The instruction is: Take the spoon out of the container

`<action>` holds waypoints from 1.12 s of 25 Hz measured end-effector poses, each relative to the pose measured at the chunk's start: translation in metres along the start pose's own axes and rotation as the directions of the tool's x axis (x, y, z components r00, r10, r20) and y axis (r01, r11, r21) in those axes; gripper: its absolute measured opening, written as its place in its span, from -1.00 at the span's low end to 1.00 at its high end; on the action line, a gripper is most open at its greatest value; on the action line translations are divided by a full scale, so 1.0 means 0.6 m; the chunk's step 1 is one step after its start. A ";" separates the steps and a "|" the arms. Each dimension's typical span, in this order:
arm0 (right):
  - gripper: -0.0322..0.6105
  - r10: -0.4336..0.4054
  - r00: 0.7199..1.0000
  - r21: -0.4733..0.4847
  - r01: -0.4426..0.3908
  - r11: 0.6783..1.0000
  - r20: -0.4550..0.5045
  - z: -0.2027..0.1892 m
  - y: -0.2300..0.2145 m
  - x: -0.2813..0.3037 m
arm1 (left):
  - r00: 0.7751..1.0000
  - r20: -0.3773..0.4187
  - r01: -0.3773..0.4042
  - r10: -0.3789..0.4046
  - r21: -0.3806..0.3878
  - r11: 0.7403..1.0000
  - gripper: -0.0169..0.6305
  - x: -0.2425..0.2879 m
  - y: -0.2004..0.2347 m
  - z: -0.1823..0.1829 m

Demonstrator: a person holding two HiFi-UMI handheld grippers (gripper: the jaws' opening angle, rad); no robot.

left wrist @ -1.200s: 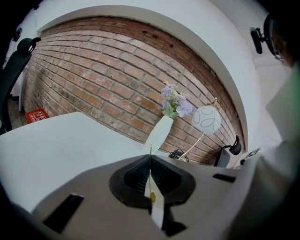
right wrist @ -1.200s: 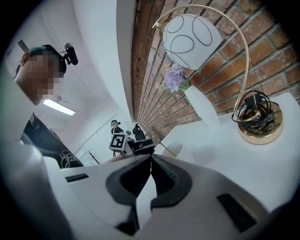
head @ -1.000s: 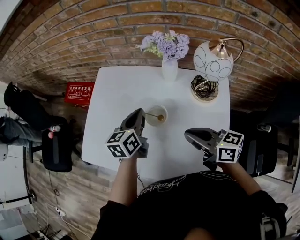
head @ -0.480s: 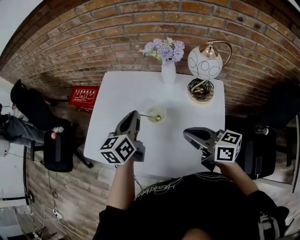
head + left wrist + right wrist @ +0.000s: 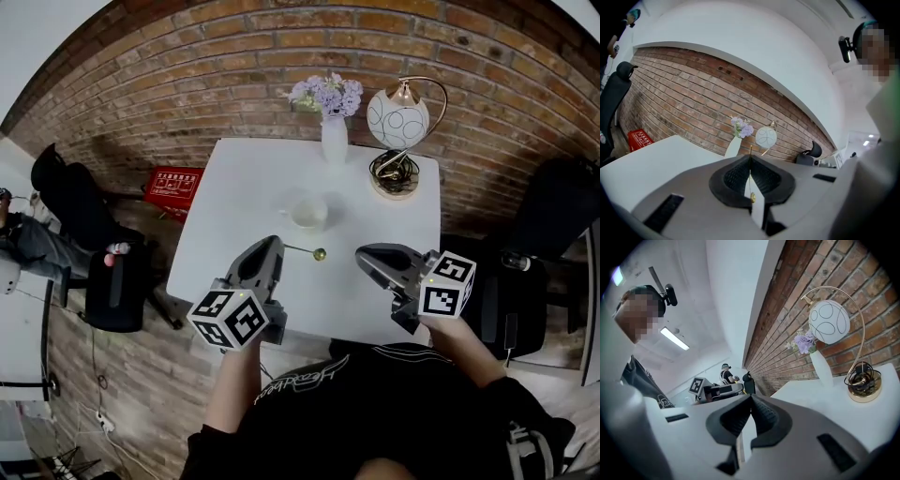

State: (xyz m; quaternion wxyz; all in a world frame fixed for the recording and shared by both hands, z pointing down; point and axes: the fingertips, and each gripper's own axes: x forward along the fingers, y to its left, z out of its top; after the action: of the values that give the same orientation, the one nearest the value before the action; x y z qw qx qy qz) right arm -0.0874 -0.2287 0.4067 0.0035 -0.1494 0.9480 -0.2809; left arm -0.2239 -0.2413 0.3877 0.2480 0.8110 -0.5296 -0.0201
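The left gripper [image 5: 272, 248] is clenched on the thin handle of the spoon [image 5: 319, 253], which is clear of the container [image 5: 307, 211] and over the worktop [image 5: 244, 178]. Its long axis runs toward 3 o'clock from the jaws. The container stands near at 1 o'clock, and the right gripper [image 5: 362, 255], closed on nothing, sits just past the spoon's bowl.

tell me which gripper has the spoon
The left gripper: its fingers are shut on the thin gold spoon, held clear of the white bowl. The right gripper is shut with nothing between its fingers.
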 end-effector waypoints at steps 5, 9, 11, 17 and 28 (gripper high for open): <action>-0.91 0.008 1.000 -0.058 -0.009 0.998 -0.007 -0.011 0.040 -0.009 | 0.999 -0.028 0.029 -0.029 0.001 1.000 -0.92 -0.039 -0.049 -0.029; -0.91 0.017 1.000 -0.077 -0.017 0.997 -0.006 -0.020 0.065 -0.016 | 0.996 -0.058 0.063 -0.063 -0.006 0.998 -0.92 -0.066 -0.079 -0.059; -0.91 0.017 1.000 -0.081 -0.018 0.997 -0.009 -0.027 0.073 -0.021 | 0.995 -0.066 0.067 -0.068 -0.012 0.998 -0.92 -0.079 -0.088 -0.072; -0.91 0.021 1.000 -0.021 -0.020 1.000 0.002 -0.044 0.080 -0.038 | 0.994 -0.089 0.066 -0.068 -0.023 0.998 -0.92 -0.103 -0.107 -0.100; -0.91 0.014 1.000 -0.025 -0.014 1.000 0.009 -0.057 0.088 -0.044 | 0.994 -0.071 0.086 -0.087 -0.015 0.996 -0.92 -0.114 -0.121 -0.084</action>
State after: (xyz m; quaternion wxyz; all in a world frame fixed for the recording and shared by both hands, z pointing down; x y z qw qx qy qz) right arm -0.0801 -0.1608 0.4052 0.0078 -0.1441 0.9524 -0.2685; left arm -0.1772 -0.1398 0.3851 0.2704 0.8319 -0.4846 -0.0052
